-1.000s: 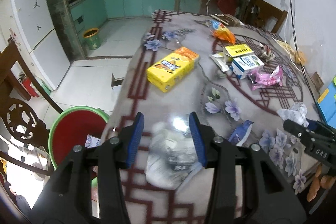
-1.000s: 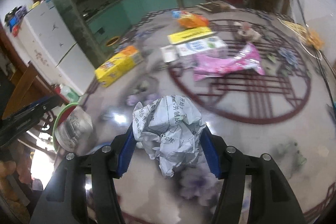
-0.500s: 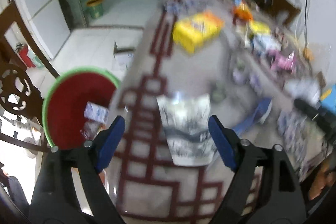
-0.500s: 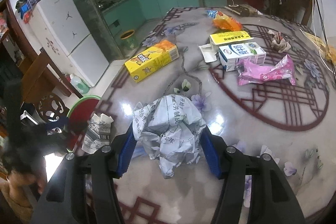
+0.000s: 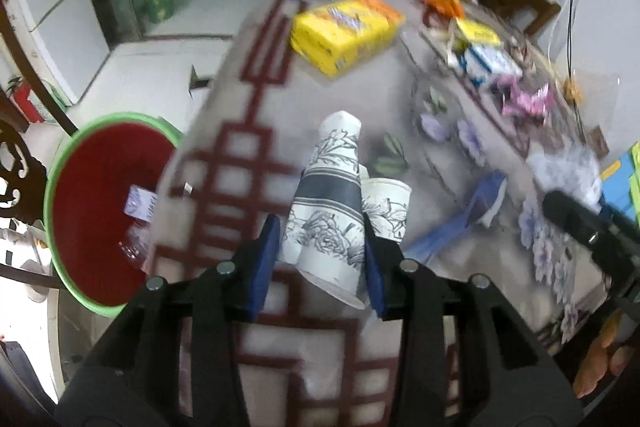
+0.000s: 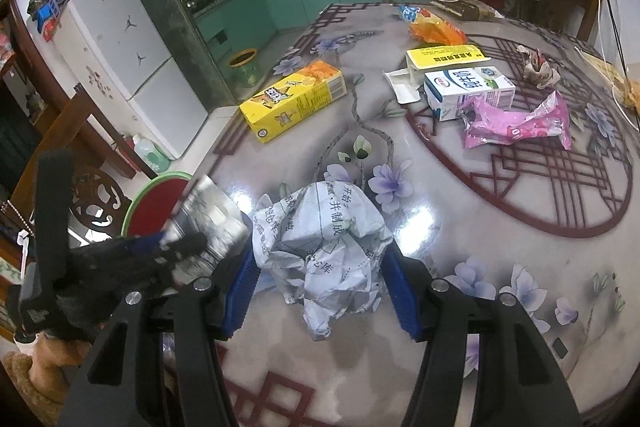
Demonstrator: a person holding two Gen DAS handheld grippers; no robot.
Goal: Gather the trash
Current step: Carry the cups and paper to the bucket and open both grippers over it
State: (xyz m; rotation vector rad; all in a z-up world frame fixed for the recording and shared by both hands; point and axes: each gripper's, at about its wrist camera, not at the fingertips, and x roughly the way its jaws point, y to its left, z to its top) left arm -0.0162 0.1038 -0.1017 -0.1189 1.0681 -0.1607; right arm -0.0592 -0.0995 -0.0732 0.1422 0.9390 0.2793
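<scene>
Cups now sit where a clear plastic lump was a second ago: the left hand-held gripper [image 5: 320, 259] has dropped lower and its jaws have just been closing, and a paper cup [image 5: 328, 211] with a grey flower print lies on its side between the blue pads, pinched by them. A second paper cup [image 5: 386, 211] lies just beside it, touching the right pad's outer side. The right hand-held gripper [image 6: 322, 279] is half open around a crumpled paper ball [image 6: 324, 247], squeezed from both sides, the same grip as before, though it has slid toward the near-left part of the counter [image 6: 500, 227].

Below the counter's left edge stands a red basin [image 5: 92, 203] with a green rim; a small white carton [image 5: 140, 203] and some clear plastic lie inside.

Further along the counter are a yellow box [image 6: 294, 99], a milk carton [image 6: 468, 91] and a pink wrapper [image 6: 520, 125], well apart from both grippers, with bare surface between.
</scene>
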